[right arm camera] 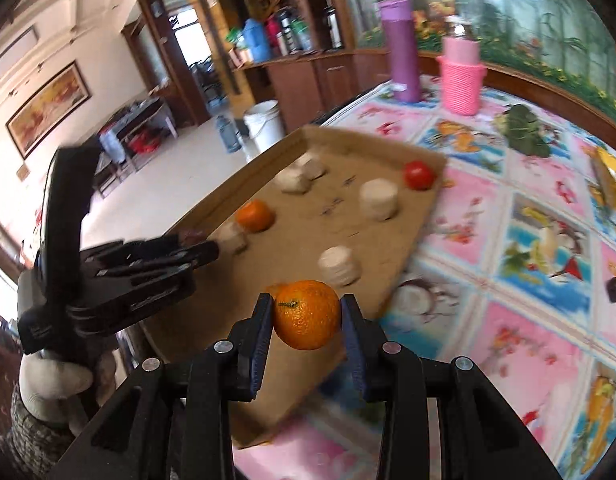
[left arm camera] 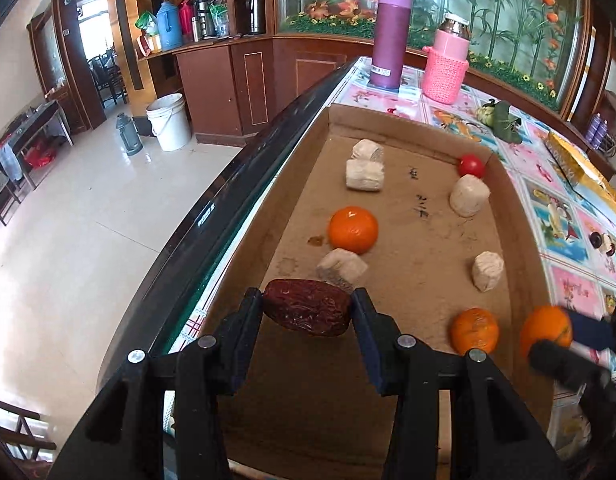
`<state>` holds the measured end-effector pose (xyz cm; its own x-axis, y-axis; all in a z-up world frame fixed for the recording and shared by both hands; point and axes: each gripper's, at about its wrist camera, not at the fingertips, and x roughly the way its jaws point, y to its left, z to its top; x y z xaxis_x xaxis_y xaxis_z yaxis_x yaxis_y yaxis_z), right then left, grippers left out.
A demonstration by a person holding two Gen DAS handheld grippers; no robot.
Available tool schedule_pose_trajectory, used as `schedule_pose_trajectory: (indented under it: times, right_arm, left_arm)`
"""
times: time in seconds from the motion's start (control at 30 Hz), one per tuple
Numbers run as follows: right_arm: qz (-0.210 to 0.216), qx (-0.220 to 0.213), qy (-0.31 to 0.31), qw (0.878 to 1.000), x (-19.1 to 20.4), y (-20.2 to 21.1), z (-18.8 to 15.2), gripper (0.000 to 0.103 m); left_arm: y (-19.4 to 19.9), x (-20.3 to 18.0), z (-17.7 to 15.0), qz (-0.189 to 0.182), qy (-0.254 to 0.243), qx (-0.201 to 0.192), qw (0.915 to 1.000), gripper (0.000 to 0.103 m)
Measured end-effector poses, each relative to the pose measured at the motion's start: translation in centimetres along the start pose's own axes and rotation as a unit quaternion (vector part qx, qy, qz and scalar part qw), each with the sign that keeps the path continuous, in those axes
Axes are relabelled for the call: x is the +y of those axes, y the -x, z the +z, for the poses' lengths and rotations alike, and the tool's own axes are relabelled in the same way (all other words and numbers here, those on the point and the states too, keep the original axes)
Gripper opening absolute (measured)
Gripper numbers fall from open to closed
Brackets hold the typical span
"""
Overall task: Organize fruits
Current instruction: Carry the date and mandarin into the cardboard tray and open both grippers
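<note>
Left gripper (left arm camera: 307,309) clamps a wrinkled red date (left arm camera: 307,307) between its pads, over the near end of the cardboard tray (left arm camera: 412,120). Right gripper (right arm camera: 307,314) clamps a mandarin (right arm camera: 307,314) over the tray's near edge. Left view alone shows a second mandarin (left arm camera: 475,330) lying right of its jaws. Ahead of the jaws: another mandarin (left arm camera: 353,229), white wrapped lumps (left arm camera: 469,195) (five), a cherry tomato (left arm camera: 471,165). Right view is motion-blurred; it shows a gloved hand (right arm camera: 56,376) on the left tool.
</note>
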<state>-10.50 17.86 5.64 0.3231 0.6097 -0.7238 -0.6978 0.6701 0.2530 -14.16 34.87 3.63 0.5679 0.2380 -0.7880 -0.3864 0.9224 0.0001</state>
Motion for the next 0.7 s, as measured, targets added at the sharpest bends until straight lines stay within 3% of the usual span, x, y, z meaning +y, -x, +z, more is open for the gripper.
schedule_pose_trajectory:
  times: [0.17,0.5,0.7]
  right_arm:
    - [0.002,0.024,0.031,0.999,2.6,-1.7,-1.4,0.037]
    - [-0.015,0.033,0.051,0.998,3.8,-3.7,-1.8,0.039]
    - [-0.017,0.029,0.059,0.998,4.4,-3.4,-2.1,0.039]
  left_arm:
    - [-0.7,0.4,-0.4,0.002,0.005,0.006,1.0,0.045]
    - [0.2,0.9,-0.2,-0.004,0.016,-0.009,0.9998,0.045]
    - [1.8,0.5,0.0,0.003,0.011,-0.034,0.9993,0.053]
